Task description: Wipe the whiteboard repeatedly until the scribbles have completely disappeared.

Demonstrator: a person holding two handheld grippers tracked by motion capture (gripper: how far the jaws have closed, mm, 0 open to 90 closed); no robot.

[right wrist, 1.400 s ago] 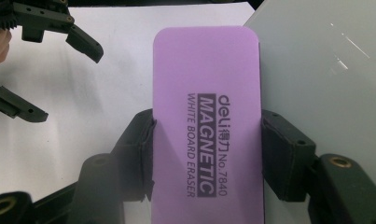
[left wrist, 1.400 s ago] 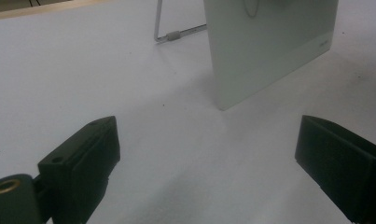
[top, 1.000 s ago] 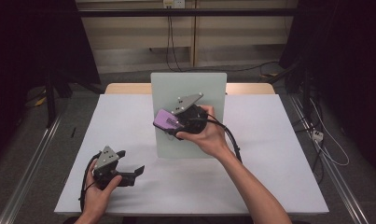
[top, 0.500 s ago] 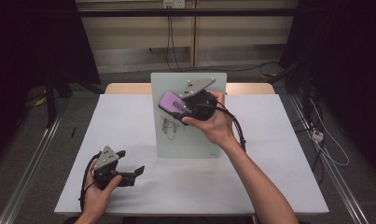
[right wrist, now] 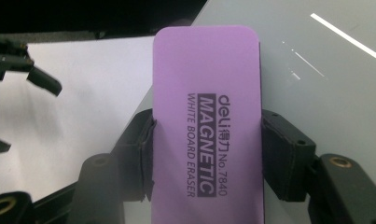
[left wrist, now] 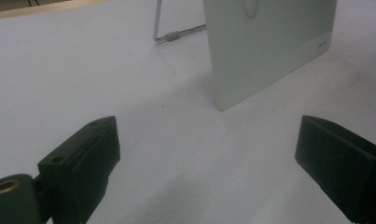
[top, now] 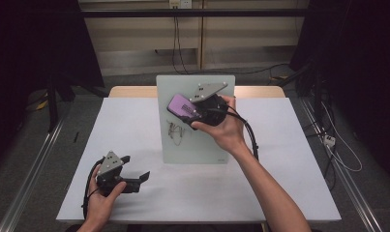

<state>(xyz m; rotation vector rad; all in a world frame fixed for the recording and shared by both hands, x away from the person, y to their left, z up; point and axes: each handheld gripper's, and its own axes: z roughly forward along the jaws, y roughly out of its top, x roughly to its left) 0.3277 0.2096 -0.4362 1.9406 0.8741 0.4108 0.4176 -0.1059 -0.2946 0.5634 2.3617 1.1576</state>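
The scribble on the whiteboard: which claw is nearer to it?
Right. The right claw, shut on the purple eraser, sits over the whiteboard just above the scribble. The left claw rests open on the table, off the board.

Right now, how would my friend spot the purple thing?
Find the pale whiteboard standing upright mid-table. High against it, the right gripper clamps a purple eraser. It's the only purple thing, printed "MAGNETIC WHITE BOARD ERASER".
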